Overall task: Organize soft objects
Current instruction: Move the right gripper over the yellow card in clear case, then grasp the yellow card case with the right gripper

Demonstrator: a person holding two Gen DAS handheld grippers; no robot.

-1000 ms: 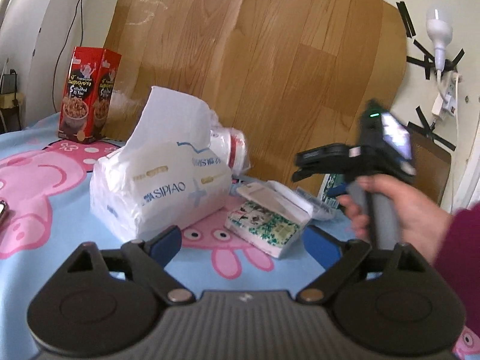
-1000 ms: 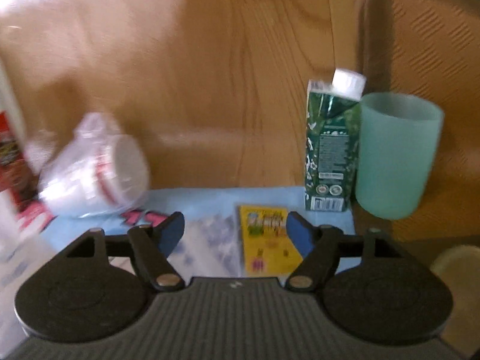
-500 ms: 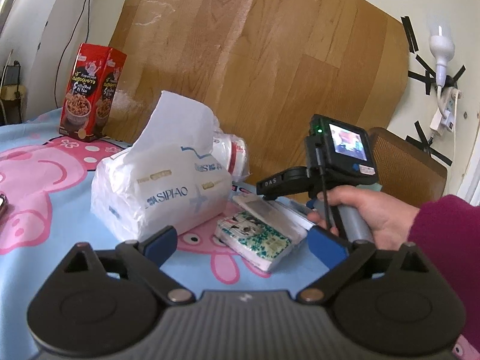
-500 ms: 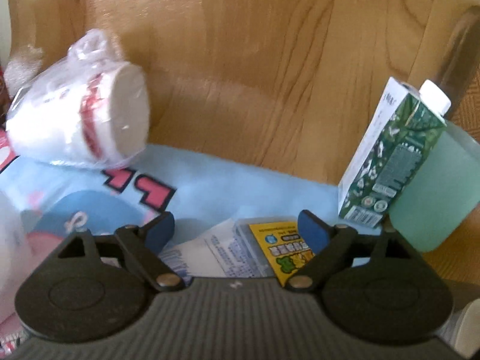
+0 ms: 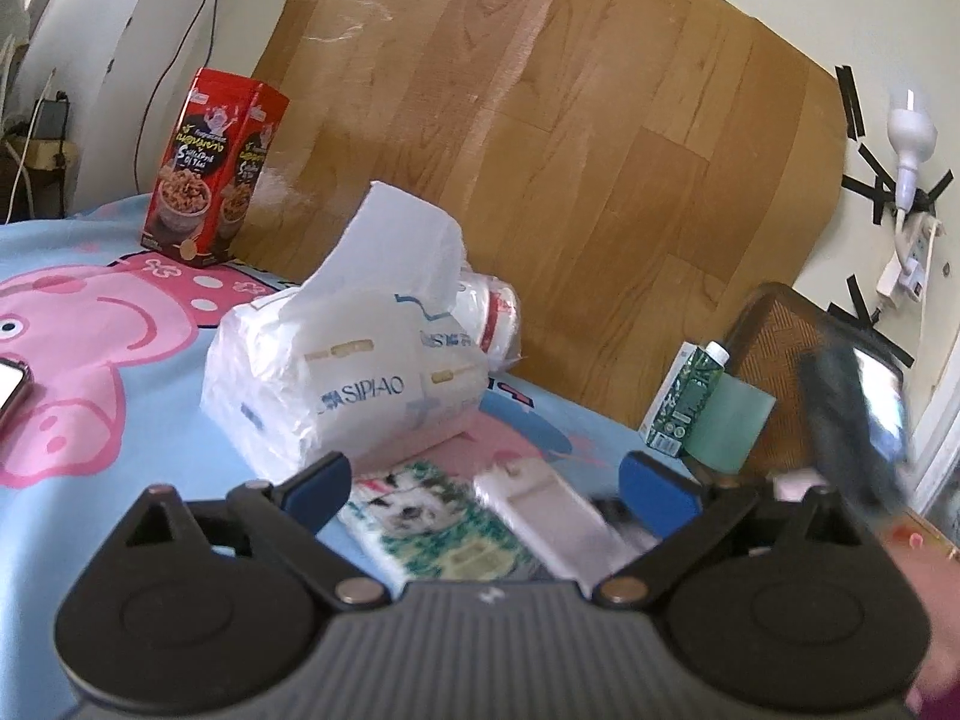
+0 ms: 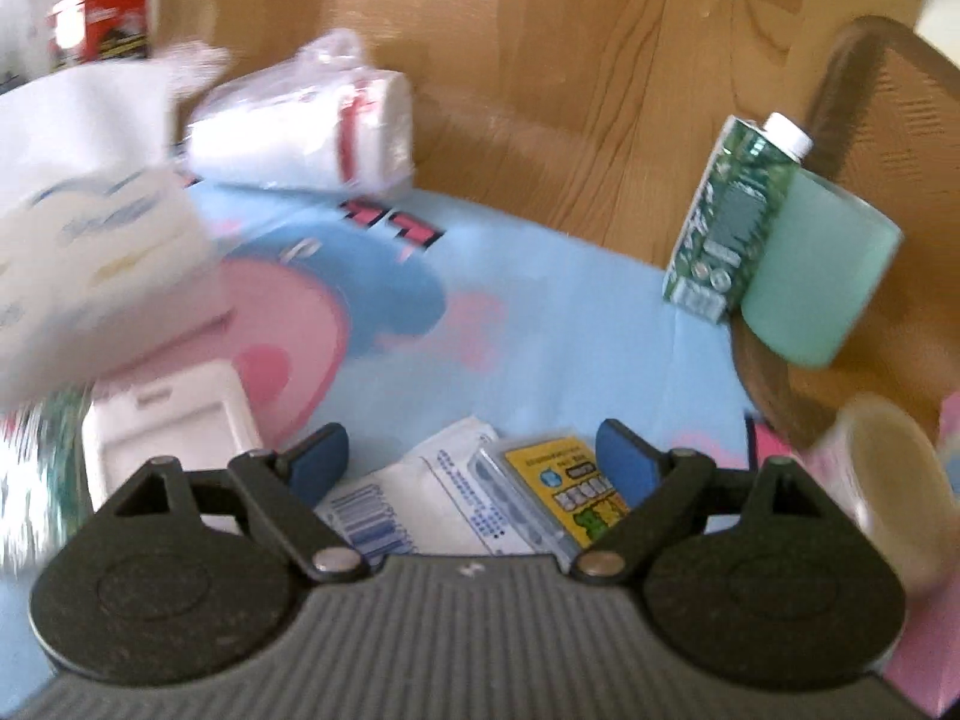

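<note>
My left claw hung with its jaws opening, wide apart, nothing pressed between the pads. Just beyond and between its tips lay the wipes pack, the green one with the dog picture, flat on the blanket. Its long axis ran from near left to far right, slantwise across my jaw line, so I judged a roll of the wrist would be needed to close across its short side. The big tissue bag sat just behind it to the left, touching or nearly so, with the cup sleeve lying on its side farther back against the wood panel.

My right claw was also apart and empty. Under its tips lay 2 flat packs, a white one and a yellow one, side by side. In that view the wipes pack showed only as a blur at the near left edge, well off to the side.

So the left claw was nearer the wipes pack, the right nearer the 2 flat packs.
</note>
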